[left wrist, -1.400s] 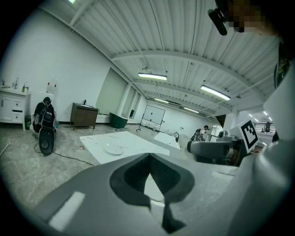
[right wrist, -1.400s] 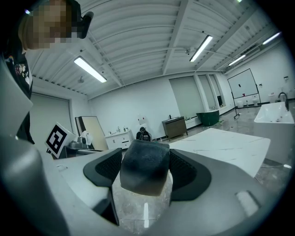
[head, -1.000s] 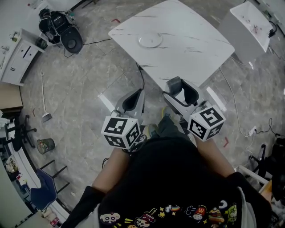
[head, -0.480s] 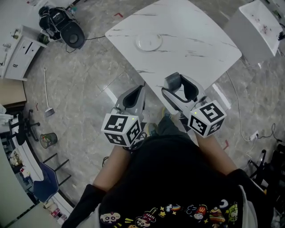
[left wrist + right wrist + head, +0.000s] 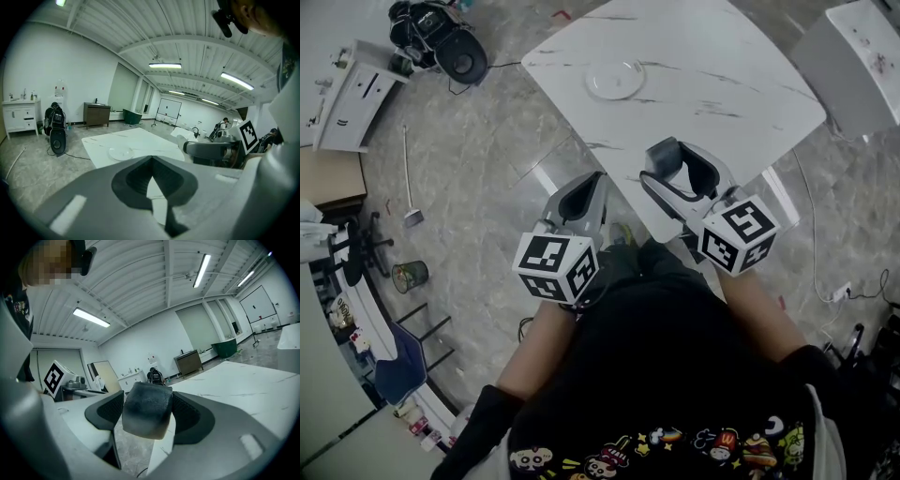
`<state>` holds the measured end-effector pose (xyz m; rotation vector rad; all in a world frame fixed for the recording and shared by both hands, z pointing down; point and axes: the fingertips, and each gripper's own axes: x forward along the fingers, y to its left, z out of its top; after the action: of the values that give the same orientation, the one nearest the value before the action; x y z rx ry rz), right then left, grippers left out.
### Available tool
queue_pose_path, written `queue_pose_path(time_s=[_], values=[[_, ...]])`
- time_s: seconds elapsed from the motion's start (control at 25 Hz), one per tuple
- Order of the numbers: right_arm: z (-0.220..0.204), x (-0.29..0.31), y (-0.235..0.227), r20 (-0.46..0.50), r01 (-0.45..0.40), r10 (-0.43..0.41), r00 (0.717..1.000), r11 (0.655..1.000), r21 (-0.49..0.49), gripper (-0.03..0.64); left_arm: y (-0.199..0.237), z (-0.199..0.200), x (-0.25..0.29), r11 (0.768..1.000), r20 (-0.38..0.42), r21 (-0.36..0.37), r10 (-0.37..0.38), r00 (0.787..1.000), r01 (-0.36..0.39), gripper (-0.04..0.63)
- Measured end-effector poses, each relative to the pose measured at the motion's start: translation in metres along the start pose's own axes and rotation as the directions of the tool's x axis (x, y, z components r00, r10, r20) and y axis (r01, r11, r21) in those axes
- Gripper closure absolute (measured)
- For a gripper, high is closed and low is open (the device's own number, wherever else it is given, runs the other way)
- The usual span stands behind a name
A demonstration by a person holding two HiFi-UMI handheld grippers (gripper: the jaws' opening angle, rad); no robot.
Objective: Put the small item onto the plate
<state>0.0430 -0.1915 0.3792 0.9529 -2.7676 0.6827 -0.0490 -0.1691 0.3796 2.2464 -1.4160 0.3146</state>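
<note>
Clamping one dark block (image 5: 146, 417) (foam, perhaps) is the right gripper (image 5: 147, 401); left gripper (image 5: 151, 160) closed, empty; one plate (image 5: 615, 81) apart.

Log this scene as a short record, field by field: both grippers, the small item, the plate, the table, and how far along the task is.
left gripper: jaws together, nothing between them
right gripper: shut on the small item, held off the table
small item: dark grey soft-looking block
plate: pale, empty, on the table's far part
table: white marble-look top, nothing else visible on it
task state: item not yet on the plate
</note>
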Motion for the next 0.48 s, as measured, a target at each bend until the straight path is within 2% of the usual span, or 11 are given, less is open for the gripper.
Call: queue_pose_path(time_s=[0.2, 0.48], values=[[0.001, -0.002, -0.004, 0.003, 0.002, -0.002, 1.000, 1.000, 0.002, 0.268, 0.000, 0.007, 0.004, 1.000, 0.010, 0.005, 0.006, 1.000, -0.006, 0.595], [0.004, 0.013, -0.019, -0.005, 0.033, -0.033, 0.999, 0.999, 0.002, 0.268, 0.010, 0.012, 0.030, 0.999, -0.006, 0.013, -0.029, 1.000, 0.029, 0.595]])
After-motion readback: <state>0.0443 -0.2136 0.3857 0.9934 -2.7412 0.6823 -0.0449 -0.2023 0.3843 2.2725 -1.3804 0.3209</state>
